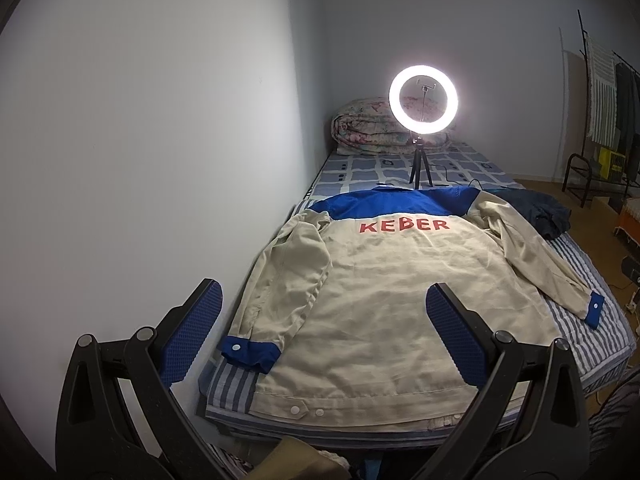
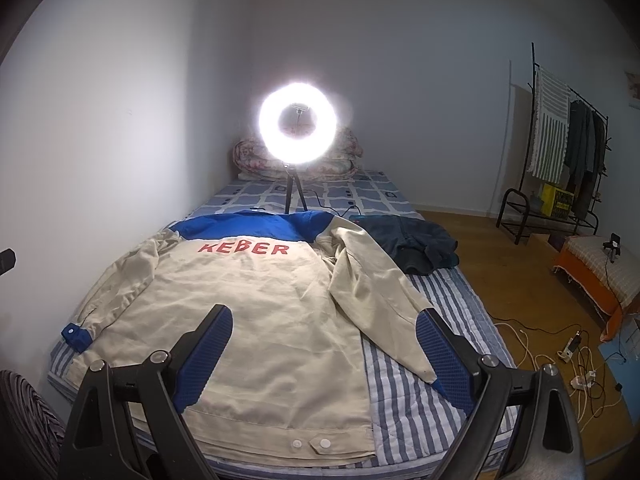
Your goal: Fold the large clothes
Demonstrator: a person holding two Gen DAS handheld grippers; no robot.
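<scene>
A beige jacket (image 1: 380, 300) with a blue yoke, blue cuffs and red "KEBER" lettering lies flat, back side up, on the striped bed (image 1: 592, 320); it also shows in the right wrist view (image 2: 248, 312). Its left sleeve lies along its side, its right sleeve spreads out to the right. My left gripper (image 1: 324, 308) is open and empty, held above the jacket's hem near the left cuff (image 1: 248, 352). My right gripper (image 2: 324, 332) is open and empty, above the hem, its right finger over the right cuff (image 2: 444, 388).
A lit ring light on a tripod (image 1: 422, 104) stands on the bed behind the collar. A folded quilt (image 1: 368, 128) lies at the head. A dark garment (image 2: 416, 244) lies right of the jacket. A wall runs along the left; clothes rack (image 2: 560, 152) and floor cables (image 2: 560, 360) are at right.
</scene>
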